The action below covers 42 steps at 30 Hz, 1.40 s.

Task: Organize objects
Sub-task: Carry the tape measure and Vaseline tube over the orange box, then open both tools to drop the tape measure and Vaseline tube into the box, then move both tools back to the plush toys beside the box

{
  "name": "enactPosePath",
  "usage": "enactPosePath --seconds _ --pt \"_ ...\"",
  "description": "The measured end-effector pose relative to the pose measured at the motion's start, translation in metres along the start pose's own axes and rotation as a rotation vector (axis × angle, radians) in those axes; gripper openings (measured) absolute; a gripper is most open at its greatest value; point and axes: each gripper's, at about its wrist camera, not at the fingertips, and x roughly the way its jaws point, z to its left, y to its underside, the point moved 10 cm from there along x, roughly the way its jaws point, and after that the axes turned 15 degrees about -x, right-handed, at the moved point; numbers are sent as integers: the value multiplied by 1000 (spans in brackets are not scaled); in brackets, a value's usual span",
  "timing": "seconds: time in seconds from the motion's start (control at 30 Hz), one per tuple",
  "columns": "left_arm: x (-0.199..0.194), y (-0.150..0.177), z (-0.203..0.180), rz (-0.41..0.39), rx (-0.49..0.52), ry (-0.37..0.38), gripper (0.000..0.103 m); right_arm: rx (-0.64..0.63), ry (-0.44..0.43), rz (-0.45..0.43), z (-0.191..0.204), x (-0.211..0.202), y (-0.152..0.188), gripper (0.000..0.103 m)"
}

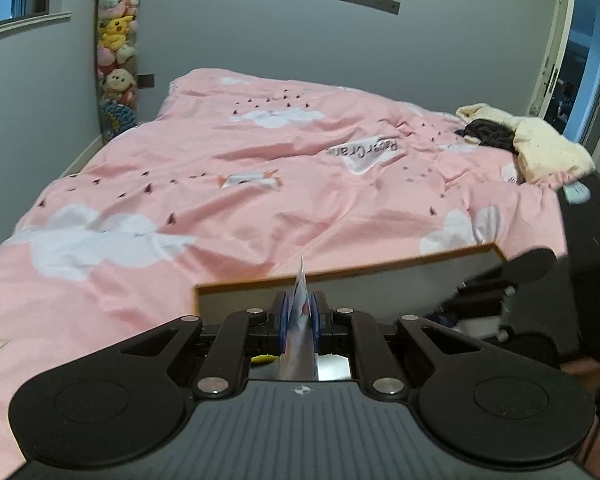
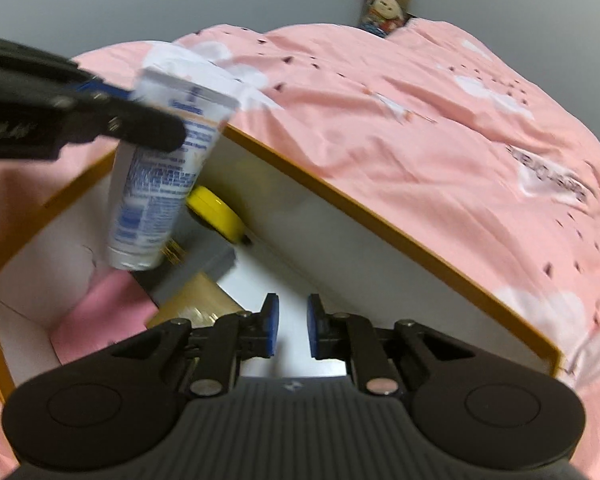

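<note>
My left gripper [image 1: 300, 316] is shut on a white squeeze tube [image 1: 300, 320], seen edge-on between the blue pads. In the right wrist view the same tube [image 2: 160, 184] hangs cap down from the left gripper [image 2: 140, 120] over the open white box with an orange rim [image 2: 340, 192]. My right gripper [image 2: 292, 332] is open and empty, low over the box's near side. Inside the box lie a yellow round tin [image 2: 216, 216], a grey box [image 2: 204, 268], a tan packet [image 2: 196, 304] and a pink item [image 2: 100, 316].
The box sits on a bed with a pink cloud-print duvet [image 1: 260, 184]. A cream and black heap of clothes [image 1: 532, 144] lies at the bed's far right. Stacked plush toys [image 1: 118, 52] stand in the corner. A doorway [image 1: 580, 72] is at right.
</note>
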Motion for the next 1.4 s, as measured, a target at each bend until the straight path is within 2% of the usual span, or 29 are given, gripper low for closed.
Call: enactPosePath --seconds 0.23,0.3,0.43,0.57,0.7,0.87,1.0,1.03,1.17,1.23,1.4 --pt "21 -8 -23 -19 -9 52 13 16 22 5 -5 -7 13 14" --pt "26 -10 -30 -41 20 77 13 8 28 4 -5 -7 14 14" --pt "35 -2 -39 -28 92 125 14 2 27 -2 -4 -11 16 14" --pt "41 11 -39 4 133 127 14 -9 29 1 -2 -11 18 14" --pt "49 21 -32 32 180 63 14 -17 27 1 2 -10 18 14" --pt "49 22 -24 54 156 54 14 -25 26 6 4 -9 17 14" --pt "47 21 -25 58 151 60 15 -19 25 11 5 -10 17 14" --pt "44 21 -26 56 148 64 19 -19 26 11 6 -11 17 15" --pt "28 20 -29 37 150 71 27 -18 33 8 7 -17 16 26" --pt "17 19 -32 24 155 72 31 -16 38 3 8 -23 15 28" --pt "-21 17 -41 -17 166 86 31 -9 65 -21 12 -47 12 35"
